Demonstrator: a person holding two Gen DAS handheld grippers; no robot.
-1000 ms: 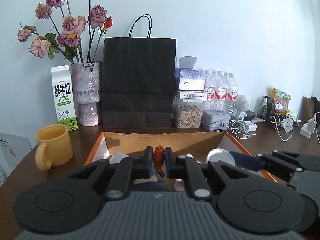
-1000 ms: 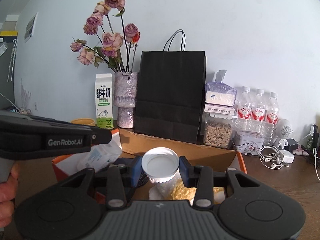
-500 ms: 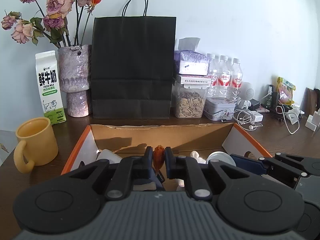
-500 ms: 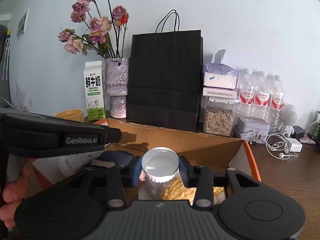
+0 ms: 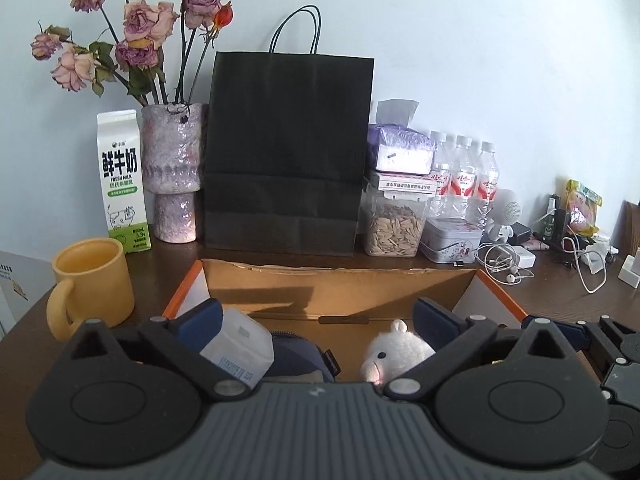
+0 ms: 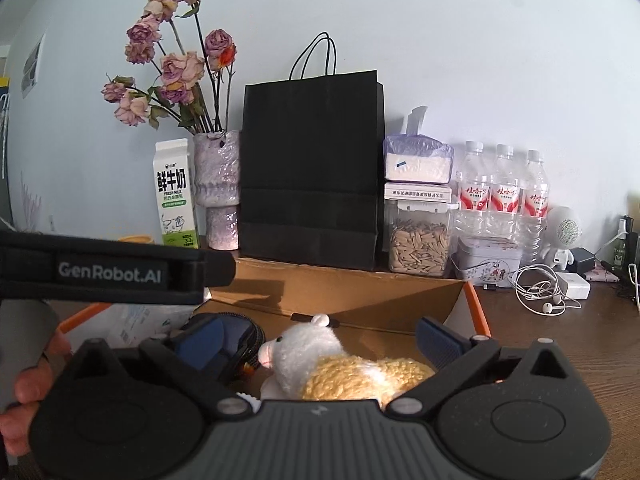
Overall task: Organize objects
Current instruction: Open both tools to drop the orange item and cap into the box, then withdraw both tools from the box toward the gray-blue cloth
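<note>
Left hand-held gripper (image 5: pixel 316 322): jaws opening wide, nothing gripped, over cardboard box (image 5: pixel 340 284).
Right hand-held gripper (image 6: pixel 320 338): jaws opening, empty, above plush sheep (image 6: pixel 320 356).

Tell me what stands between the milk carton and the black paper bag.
The purple vase of dried roses stands between the milk carton and the black paper bag, beside both; both wrist views show it.

left gripper (image 5: pixel 318 322): jaws opening, nothing gripped | right gripper (image 6: pixel 320 334): jaws opening, nothing gripped
</note>
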